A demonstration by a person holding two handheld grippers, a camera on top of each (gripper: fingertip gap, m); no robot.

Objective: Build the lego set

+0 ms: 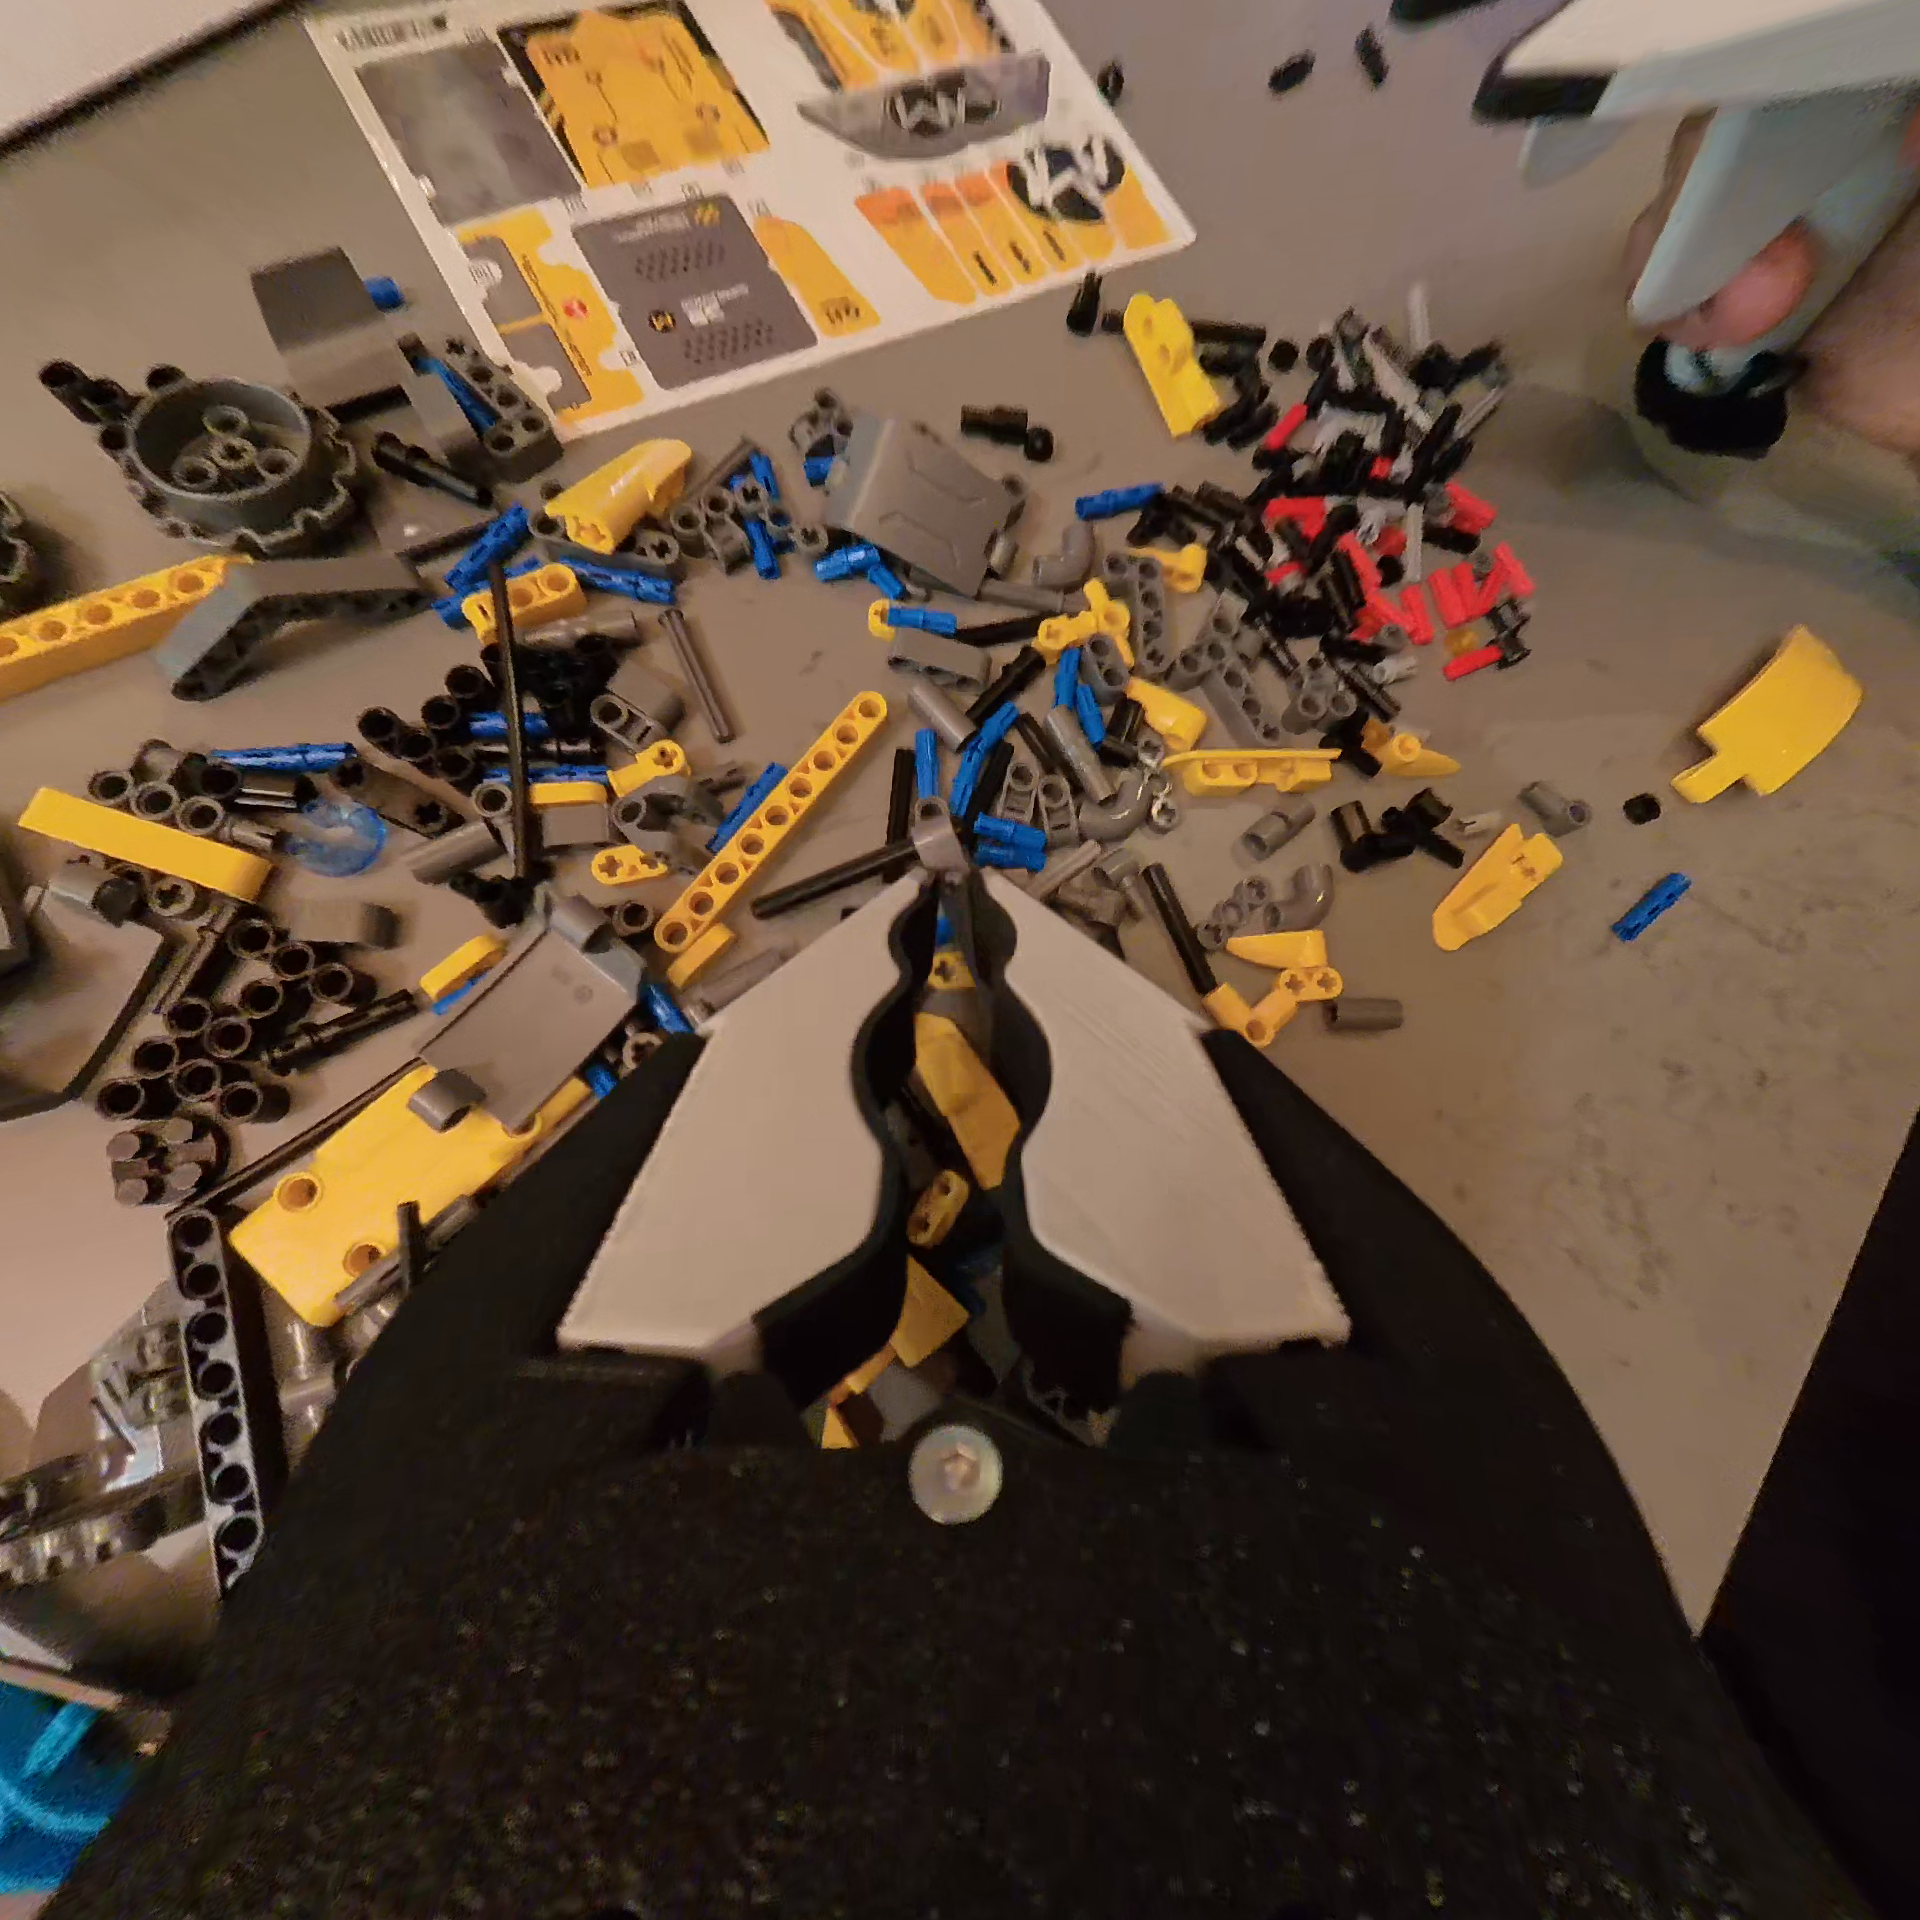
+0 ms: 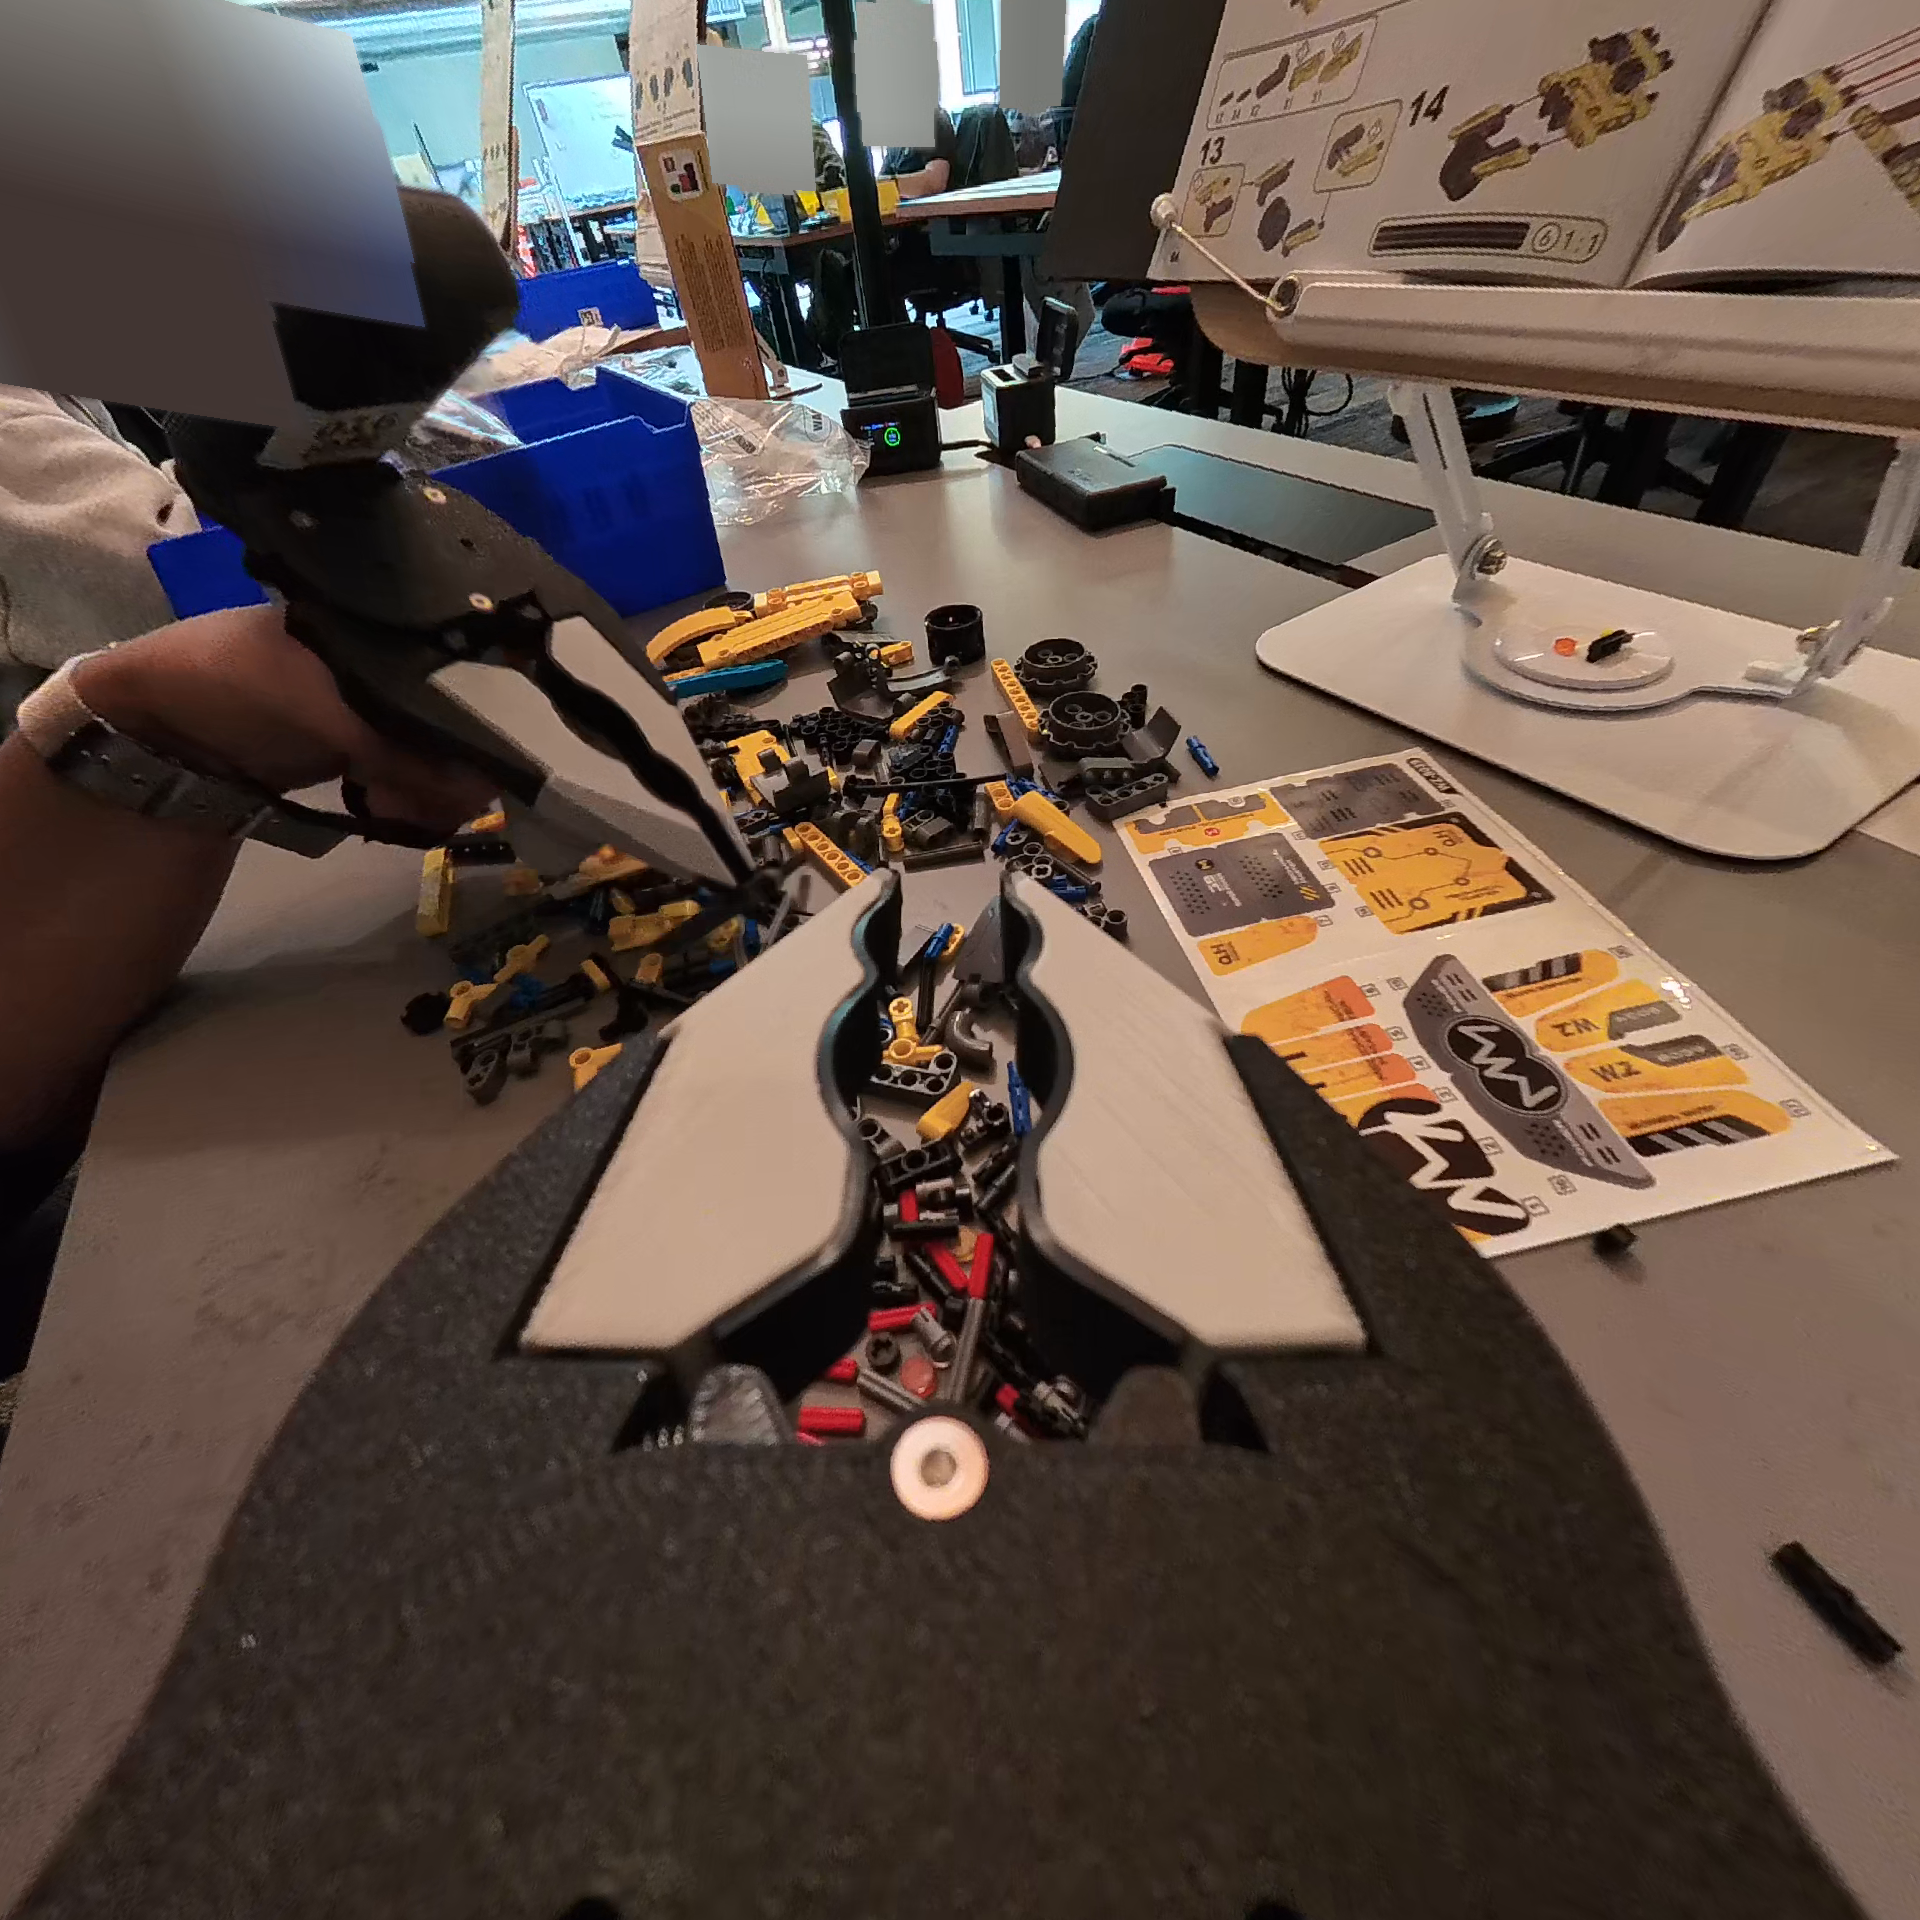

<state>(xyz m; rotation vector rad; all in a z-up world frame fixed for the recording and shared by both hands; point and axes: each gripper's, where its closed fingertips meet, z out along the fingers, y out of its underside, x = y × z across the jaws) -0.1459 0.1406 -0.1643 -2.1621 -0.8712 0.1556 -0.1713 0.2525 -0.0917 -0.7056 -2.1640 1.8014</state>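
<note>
My left gripper (image 1: 943,883) is shut on a small grey connector (image 1: 940,840) with a black axle (image 1: 831,883) through it, just above a pile of yellow, black, blue and grey building-toy pieces (image 1: 1039,665). It also shows in the right wrist view (image 2: 756,881), held by a hand, tips down at the pile (image 2: 914,790). My right gripper (image 2: 951,904) is open and empty, hovering over red and black pins (image 2: 935,1268) at the near end of the pile. Its grey fingers (image 1: 1787,187) show at the upper right of the left wrist view.
A sticker sheet (image 2: 1455,987) lies flat on the grey table (image 1: 1558,1091) right of the pile. An open instruction booklet (image 2: 1507,135) rests on a white stand (image 2: 1558,748) at the far right. Blue bins (image 2: 592,488) and plastic bags stand behind the pile. My right fingertips sit around 15 centimeters from my left ones.
</note>
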